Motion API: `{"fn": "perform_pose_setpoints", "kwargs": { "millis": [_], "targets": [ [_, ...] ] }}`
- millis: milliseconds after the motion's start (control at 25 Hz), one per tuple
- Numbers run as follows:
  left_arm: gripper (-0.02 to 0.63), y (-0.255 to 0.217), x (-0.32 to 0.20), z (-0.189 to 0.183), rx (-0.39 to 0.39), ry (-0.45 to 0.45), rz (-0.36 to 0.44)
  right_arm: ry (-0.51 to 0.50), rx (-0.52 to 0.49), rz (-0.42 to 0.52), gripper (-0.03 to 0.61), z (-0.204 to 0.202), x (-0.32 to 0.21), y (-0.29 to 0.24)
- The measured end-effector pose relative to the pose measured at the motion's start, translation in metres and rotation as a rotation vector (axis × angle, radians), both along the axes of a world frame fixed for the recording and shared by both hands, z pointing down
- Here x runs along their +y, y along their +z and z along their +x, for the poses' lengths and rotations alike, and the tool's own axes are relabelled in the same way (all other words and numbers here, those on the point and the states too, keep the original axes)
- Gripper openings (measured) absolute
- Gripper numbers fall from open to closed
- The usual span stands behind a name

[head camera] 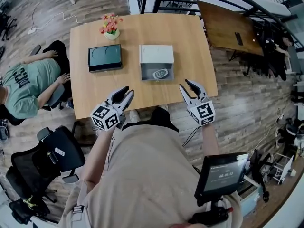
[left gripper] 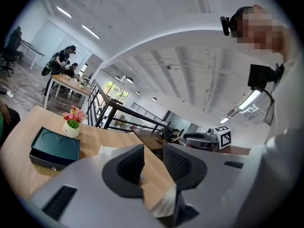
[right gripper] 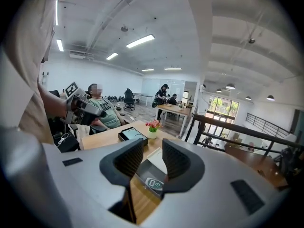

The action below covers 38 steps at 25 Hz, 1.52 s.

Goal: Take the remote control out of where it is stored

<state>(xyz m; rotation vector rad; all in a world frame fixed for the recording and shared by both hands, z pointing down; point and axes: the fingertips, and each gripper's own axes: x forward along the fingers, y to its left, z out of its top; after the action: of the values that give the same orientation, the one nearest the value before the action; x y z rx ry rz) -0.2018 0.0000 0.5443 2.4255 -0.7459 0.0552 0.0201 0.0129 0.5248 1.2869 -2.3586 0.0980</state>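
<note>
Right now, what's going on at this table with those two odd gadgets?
A person stands at the table holding a claw in each hand. The left claw and the right claw hover over the near edge, both empty. Just ahead of them a white box has its drawer open, and the remote lies inside it, not yet touched. A dark box and a flower pot sit farther left.

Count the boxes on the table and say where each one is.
2. The dark box lies on the left, by the flowers. The white box lies to its right, open, the remote inside. None seems hidden.
</note>
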Motion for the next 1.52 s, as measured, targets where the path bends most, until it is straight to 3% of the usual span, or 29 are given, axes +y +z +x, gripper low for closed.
{"fn": "perform_pose_setpoints", "kwargs": {
  "millis": [360,560,960,1400,1520],
  "targets": [
    [0.106,0.014,-0.016,0.019,-0.025,-0.080,-0.053,-0.118,-0.074,-0.029,0.112,0.012,-0.054,0.016],
    [0.106,0.005,-0.033,0.041,-0.048,-0.147,-0.060,-0.195,-0.037,-0.055,0.112,0.032,-0.083,0.027],
    [0.106,0.013,-0.065,0.080,-0.123,-0.230,-0.051,-0.403,0.166,-0.164,0.156,0.060,-0.116,0.086],
    [0.104,0.031,-0.080,0.094,-0.179,-0.401,-0.087,-0.574,0.177,-0.176,0.156,0.062,-0.141,0.112],
    [0.005,0.039,-0.079,0.097,-0.205,-0.440,-0.103,-0.598,0.194,-0.205,0.156,0.066,-0.143,0.122]
  ]
}}
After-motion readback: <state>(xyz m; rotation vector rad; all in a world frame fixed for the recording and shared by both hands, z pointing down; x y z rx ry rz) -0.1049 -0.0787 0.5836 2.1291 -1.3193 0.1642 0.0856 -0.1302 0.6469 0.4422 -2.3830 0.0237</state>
